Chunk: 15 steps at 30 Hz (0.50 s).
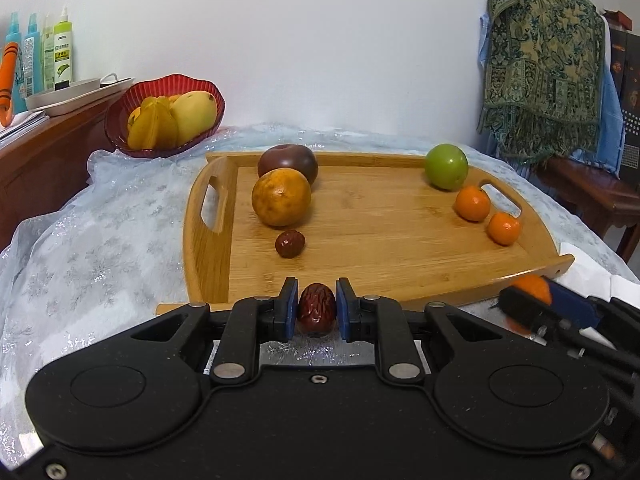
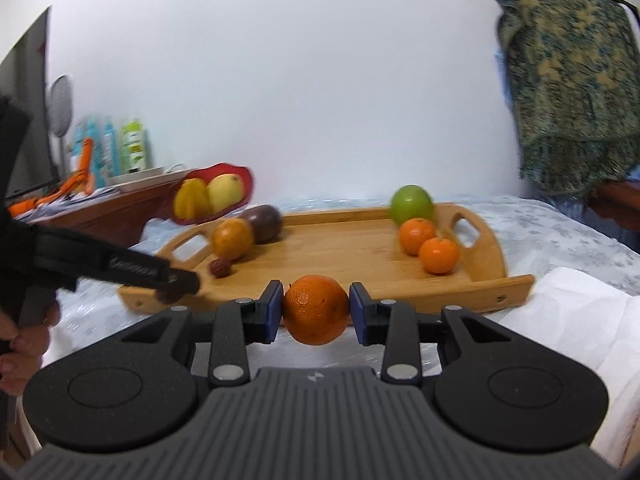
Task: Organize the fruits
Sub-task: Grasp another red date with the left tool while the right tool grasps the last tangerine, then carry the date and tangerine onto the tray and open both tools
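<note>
My left gripper (image 1: 317, 309) is shut on a red jujube (image 1: 318, 307), held just before the near edge of the wooden tray (image 1: 400, 236). My right gripper (image 2: 316, 309) is shut on a tangerine (image 2: 317, 309), also just before the tray (image 2: 340, 256). On the tray's left lie a second jujube (image 1: 290, 243), a brownish orange (image 1: 281, 197) and a dark purple fruit (image 1: 288, 162). On its right sit a green apple (image 1: 446, 166) and two tangerines (image 1: 472, 203) (image 1: 504, 228). The right gripper also shows at the lower right of the left wrist view (image 1: 532, 300).
A red bowl (image 1: 120, 120) with a mango and starfruit stands behind the tray's left corner. A wooden cabinet (image 1: 48, 152) with bottles and a metal tray is at the left. A patterned cloth (image 1: 544, 64) hangs at the right. White paper (image 2: 580, 312) lies right of the tray.
</note>
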Each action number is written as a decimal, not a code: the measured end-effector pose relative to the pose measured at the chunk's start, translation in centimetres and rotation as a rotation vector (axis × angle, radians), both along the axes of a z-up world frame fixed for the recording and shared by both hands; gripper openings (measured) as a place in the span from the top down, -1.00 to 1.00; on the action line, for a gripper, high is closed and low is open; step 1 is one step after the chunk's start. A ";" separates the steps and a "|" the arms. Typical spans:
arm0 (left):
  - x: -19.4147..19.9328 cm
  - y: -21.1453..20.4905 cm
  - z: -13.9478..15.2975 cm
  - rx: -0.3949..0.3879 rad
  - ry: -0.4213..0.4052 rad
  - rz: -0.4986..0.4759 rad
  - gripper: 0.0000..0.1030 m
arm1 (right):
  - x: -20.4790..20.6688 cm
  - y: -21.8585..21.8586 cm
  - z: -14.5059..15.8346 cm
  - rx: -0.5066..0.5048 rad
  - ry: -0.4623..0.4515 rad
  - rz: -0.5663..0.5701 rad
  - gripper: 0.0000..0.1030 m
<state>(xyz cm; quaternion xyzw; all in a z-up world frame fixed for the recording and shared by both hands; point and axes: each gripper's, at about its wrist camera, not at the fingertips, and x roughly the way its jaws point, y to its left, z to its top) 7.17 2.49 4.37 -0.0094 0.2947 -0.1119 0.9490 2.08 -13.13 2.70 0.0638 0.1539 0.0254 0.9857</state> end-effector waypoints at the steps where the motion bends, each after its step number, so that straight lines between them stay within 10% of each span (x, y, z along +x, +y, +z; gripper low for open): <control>1: 0.0 0.0 -0.1 0.001 0.003 0.000 0.63 | 0.1 -0.3 0.0 0.011 0.003 -0.017 0.22; 15: 1.4 -0.8 1.1 -0.004 -0.027 -0.018 0.63 | 1.8 -3.1 1.2 0.051 0.002 -0.109 0.22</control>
